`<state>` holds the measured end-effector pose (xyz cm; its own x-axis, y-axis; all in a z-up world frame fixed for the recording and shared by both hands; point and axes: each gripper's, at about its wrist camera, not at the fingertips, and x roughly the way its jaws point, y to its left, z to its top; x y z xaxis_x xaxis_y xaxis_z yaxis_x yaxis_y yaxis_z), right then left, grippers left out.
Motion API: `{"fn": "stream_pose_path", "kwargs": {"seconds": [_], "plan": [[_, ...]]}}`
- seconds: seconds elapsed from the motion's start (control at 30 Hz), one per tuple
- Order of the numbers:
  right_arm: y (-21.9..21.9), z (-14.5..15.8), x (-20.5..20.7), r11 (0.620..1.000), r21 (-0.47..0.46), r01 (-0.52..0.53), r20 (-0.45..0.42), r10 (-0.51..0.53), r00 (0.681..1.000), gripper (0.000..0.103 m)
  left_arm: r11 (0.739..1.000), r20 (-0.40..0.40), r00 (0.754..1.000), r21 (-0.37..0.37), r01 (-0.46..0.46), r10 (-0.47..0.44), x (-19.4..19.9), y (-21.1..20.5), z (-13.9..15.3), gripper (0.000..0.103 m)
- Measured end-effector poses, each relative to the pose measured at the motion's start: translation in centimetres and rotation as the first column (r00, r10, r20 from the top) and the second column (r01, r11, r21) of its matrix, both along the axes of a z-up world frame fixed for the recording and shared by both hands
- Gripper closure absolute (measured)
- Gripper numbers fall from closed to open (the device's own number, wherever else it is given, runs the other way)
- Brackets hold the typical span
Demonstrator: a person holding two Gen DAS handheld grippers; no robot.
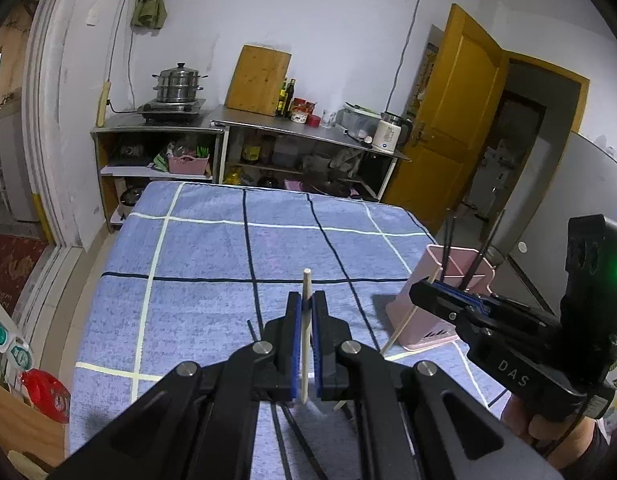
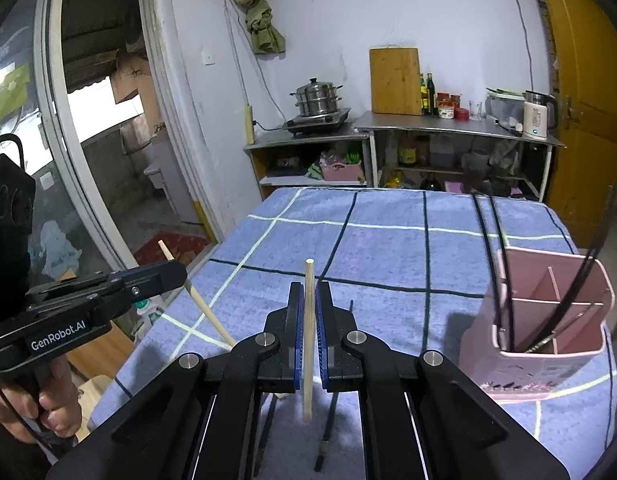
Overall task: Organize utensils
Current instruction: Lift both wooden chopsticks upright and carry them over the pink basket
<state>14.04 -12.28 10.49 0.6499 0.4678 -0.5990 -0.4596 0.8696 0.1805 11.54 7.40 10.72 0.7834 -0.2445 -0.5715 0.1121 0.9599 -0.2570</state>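
The left gripper point(image 1: 306, 312) is closed tight on a pale wooden chopstick point(image 1: 306, 332), which stands nearly upright between its blue pads, the blunt top poking out above the fingertips and the lower end hanging below them. The right gripper point(image 2: 307, 304) is clamped the same way on a second wooden chopstick point(image 2: 308, 336), also close to upright, with its square top just above the jaws and its tail hanging down under them.

Both chopsticks are light, bare wood, thin and straight. Seen from the other hand's camera, each one looks slanted as it passes through its gripper, clear of the cloth.

Under the grippers lies a blue checked cloth point(image 1: 212, 248) with white and dark lines, spread over the table. A pink holder point(image 2: 548, 320) with dividers inside stands on the cloth to the right, just beside the right gripper. Several black chopsticks point(image 2: 496, 264) lean in it, their tops rising well above its rim. More black chopsticks point(image 2: 328, 420) lie flat on the cloth below the grippers, partly hidden by the gripper arms.

A hand point(image 2: 48, 400) grips the handle of the left gripper at the lower left of the right camera's view
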Motion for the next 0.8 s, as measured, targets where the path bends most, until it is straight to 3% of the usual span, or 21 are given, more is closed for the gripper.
{"fn": "stream_pose_path", "kwargs": {"seconds": [0.4, 0.8], "plan": [[-4.9, 1.7, -1.8, 0.996, 0.008, 0.084, 0.036, -0.084, 0.996, 0.097, 0.996, 0.007, 0.996, 0.004, 0.091, -0.091, -0.4, -4.4, 0.7, 0.098], [-11.6, 3.8, -2.6, 0.98, 0.011, 0.201, 0.081, -0.201, 0.976, 0.097, 0.976, 0.029, 0.975, 0.002, 0.218, -0.218, 0.9, -11.1, 2.4, 0.098]]}}
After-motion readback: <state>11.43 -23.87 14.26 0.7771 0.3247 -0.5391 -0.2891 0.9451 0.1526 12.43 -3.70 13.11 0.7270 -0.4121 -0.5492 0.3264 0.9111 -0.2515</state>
